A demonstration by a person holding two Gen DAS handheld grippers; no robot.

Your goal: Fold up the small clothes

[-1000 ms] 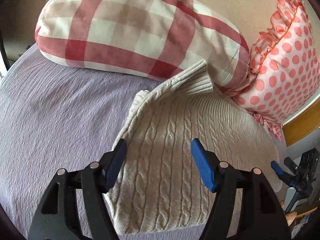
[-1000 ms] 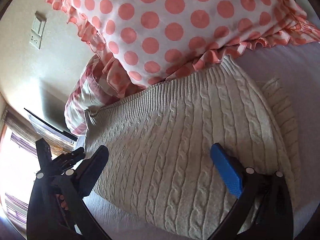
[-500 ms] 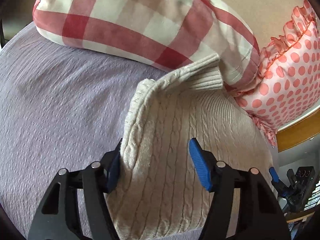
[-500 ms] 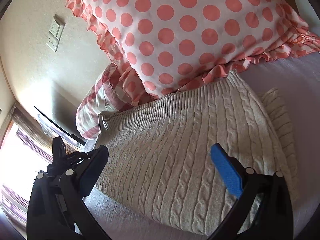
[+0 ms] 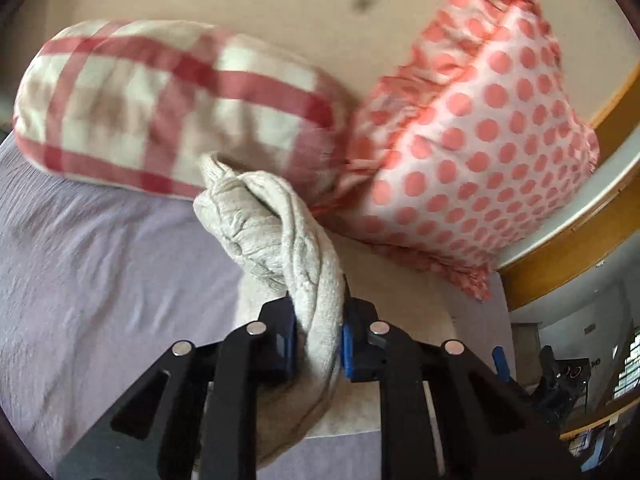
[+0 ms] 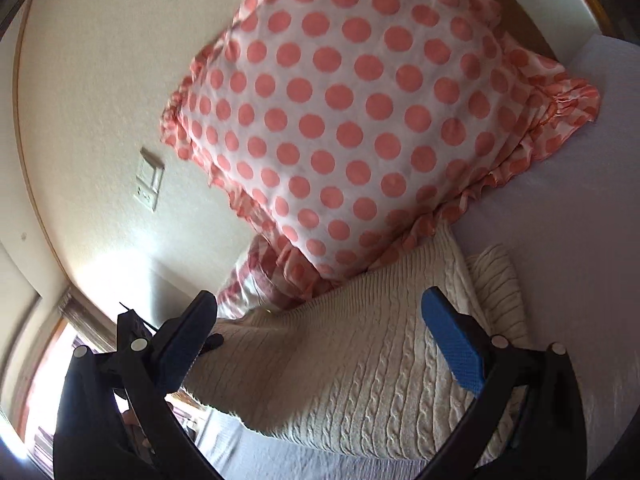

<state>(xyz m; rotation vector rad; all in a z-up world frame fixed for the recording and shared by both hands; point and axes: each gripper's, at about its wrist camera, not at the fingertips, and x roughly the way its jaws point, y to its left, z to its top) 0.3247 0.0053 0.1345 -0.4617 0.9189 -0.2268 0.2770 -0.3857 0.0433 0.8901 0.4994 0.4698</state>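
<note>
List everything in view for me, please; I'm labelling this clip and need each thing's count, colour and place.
sweater: one, cream cable-knit, on the bed, one edge bunched up in the left claw
checked pillow: one, red and white, at the wall
dotted pillow: one, white with coral dots, beside the checked one
bedspread: one, lilac, under it all
wall socket: one, white, on the wall
left claw: black and blue, shut on the sweater
right claw: black and blue, open over the sweater

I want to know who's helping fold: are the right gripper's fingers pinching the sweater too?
No, the right gripper has its fingers spread wide apart above the sweater, with nothing squeezed between them.
</note>
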